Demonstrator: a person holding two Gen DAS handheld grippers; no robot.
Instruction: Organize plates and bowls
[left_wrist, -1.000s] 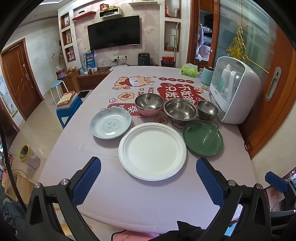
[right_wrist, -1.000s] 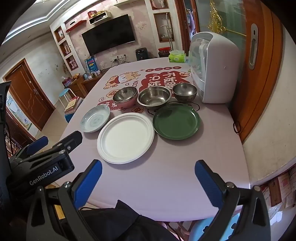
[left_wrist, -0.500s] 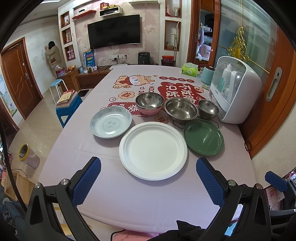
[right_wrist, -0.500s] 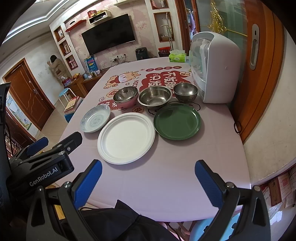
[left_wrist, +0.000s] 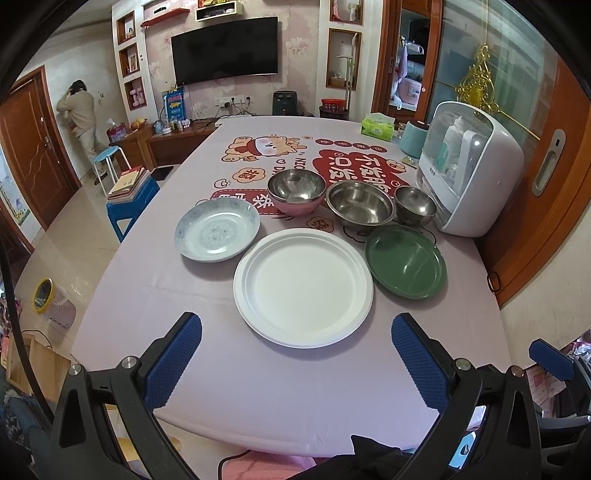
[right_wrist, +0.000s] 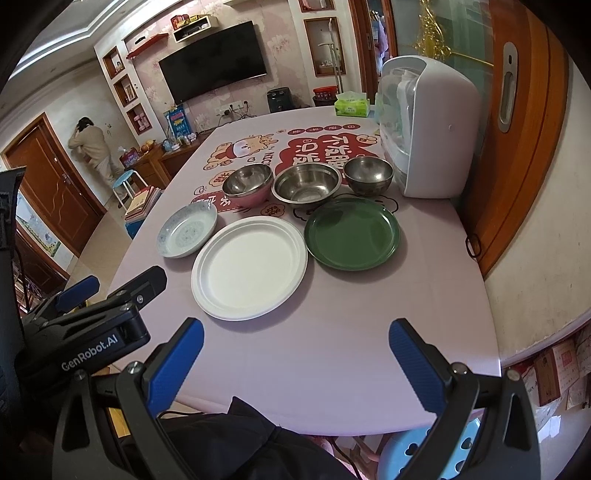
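A large white plate (left_wrist: 303, 286) lies in the middle of the pink-clothed table (left_wrist: 266, 387). A pale blue patterned plate (left_wrist: 217, 232) is to its left and a green plate (left_wrist: 405, 260) to its right. Behind them stand a pink steel-lined bowl (left_wrist: 296, 190), a larger steel bowl (left_wrist: 360, 207) and a small steel bowl (left_wrist: 415, 205). My left gripper (left_wrist: 295, 343) is open and empty, above the near table edge. My right gripper (right_wrist: 295, 350) is open and empty, also near the front edge. The same plates show in the right wrist view: white (right_wrist: 249, 262), blue (right_wrist: 187, 230), green (right_wrist: 352, 232).
A white domed appliance (left_wrist: 469, 168) stands at the table's right edge behind the small bowl, with a tissue box (left_wrist: 377, 127) and a teal canister (left_wrist: 413, 139) farther back. A wooden door (left_wrist: 546, 192) is on the right. A blue stool with books (left_wrist: 131, 199) stands left of the table.
Both grippers have stayed almost still. A person has appeared by the wall at the far left of the room.
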